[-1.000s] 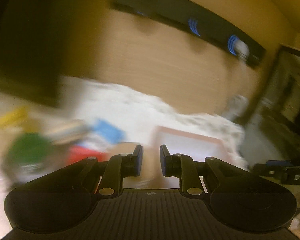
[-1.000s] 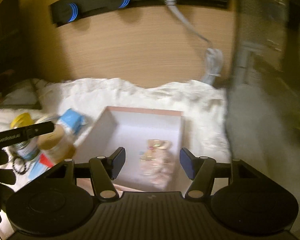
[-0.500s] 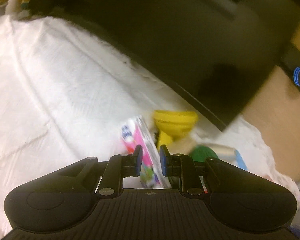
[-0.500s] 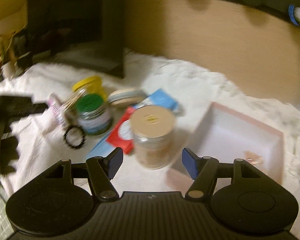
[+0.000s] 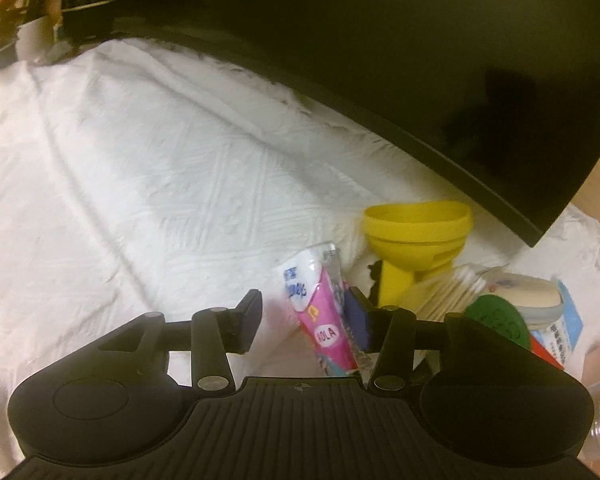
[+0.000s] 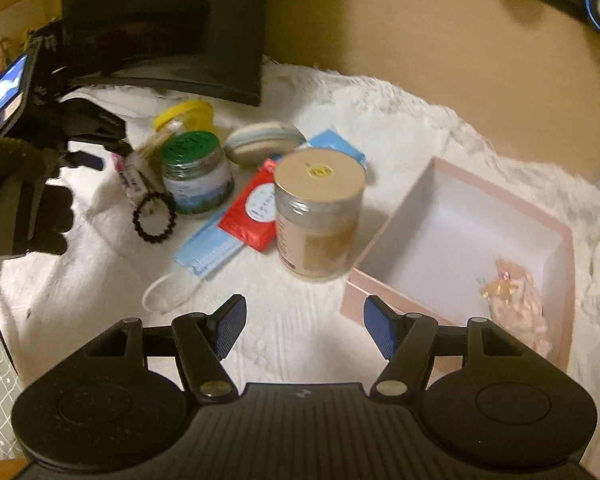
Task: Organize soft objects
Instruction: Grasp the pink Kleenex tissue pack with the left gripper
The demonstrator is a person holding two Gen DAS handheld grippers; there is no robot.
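Observation:
My left gripper [image 5: 306, 320] is open around a pink and white tissue pack [image 5: 320, 304] that stands on the white cloth, close to the right finger. My right gripper [image 6: 305, 326] is open and empty above the cloth, in front of a tan-lidded jar [image 6: 318, 216]. A pink box [image 6: 472, 240] at the right holds a pale soft item [image 6: 516, 304]. A blue face mask [image 6: 208, 252], a red packet [image 6: 256, 208] and a blue packet [image 6: 340, 144] lie near the jar.
A yellow funnel [image 5: 416, 236], cotton swabs [image 5: 452, 288], a green-lidded jar [image 6: 194, 172], a black hair tie [image 6: 155, 218] and a round pouch [image 6: 266, 142] crowd the cloth. A black monitor [image 5: 380, 60] stands behind. Bare white cloth [image 5: 120, 180] lies to the left.
My left gripper swung left from the box to the tissue pack and opened around it. My right gripper moved left from over the pink box to the jar and stayed open.

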